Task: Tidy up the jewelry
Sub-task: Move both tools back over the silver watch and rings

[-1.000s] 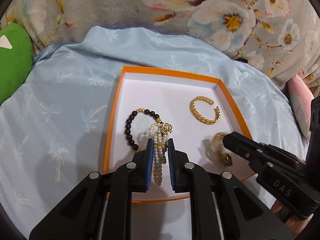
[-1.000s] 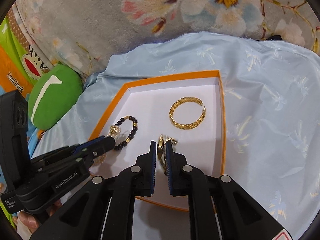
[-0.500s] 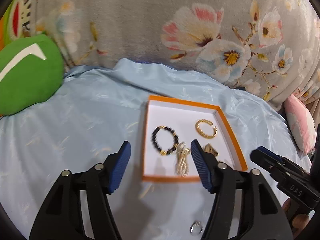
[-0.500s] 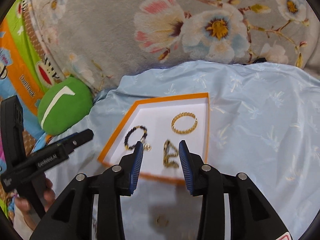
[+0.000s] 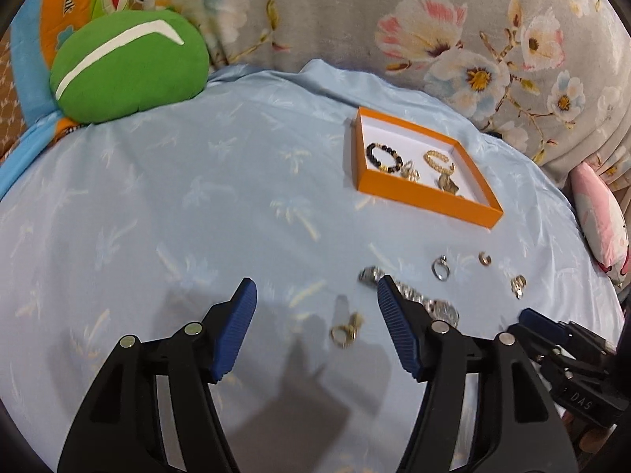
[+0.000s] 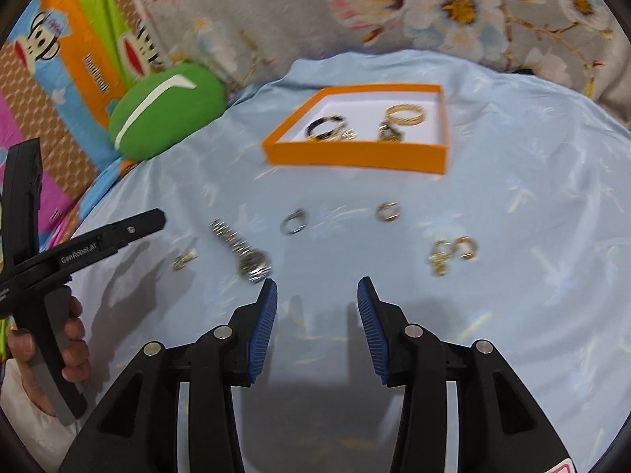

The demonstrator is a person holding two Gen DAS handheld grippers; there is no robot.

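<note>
An orange box (image 5: 430,197) (image 6: 355,155) on the light blue cloth holds a black bead bracelet (image 5: 382,155), a gold bangle (image 5: 437,159) (image 6: 404,114) and other gold pieces. Loose on the cloth nearer me lie a silver watch (image 6: 242,250) (image 5: 418,299), a silver ring (image 6: 294,220) (image 5: 439,268), a small gold ring (image 6: 388,211) (image 5: 485,258), gold earrings (image 6: 453,252) (image 5: 517,284) and a gold piece (image 5: 345,331) (image 6: 185,259). My left gripper (image 5: 315,327) is open and empty above the gold piece. My right gripper (image 6: 317,323) is open and empty, short of the loose jewelry.
A green round cushion (image 5: 130,69) (image 6: 165,110) lies at the cloth's far left. A grey floral fabric (image 5: 434,19) rises behind the box. A pink cushion (image 5: 599,213) sits at the right edge. Colourful cartoon fabric (image 6: 59,79) is at the left.
Both grippers let go of the jewelry they held over the box, opened, and pulled back toward me. The loose pieces on the cloth have come into view.
</note>
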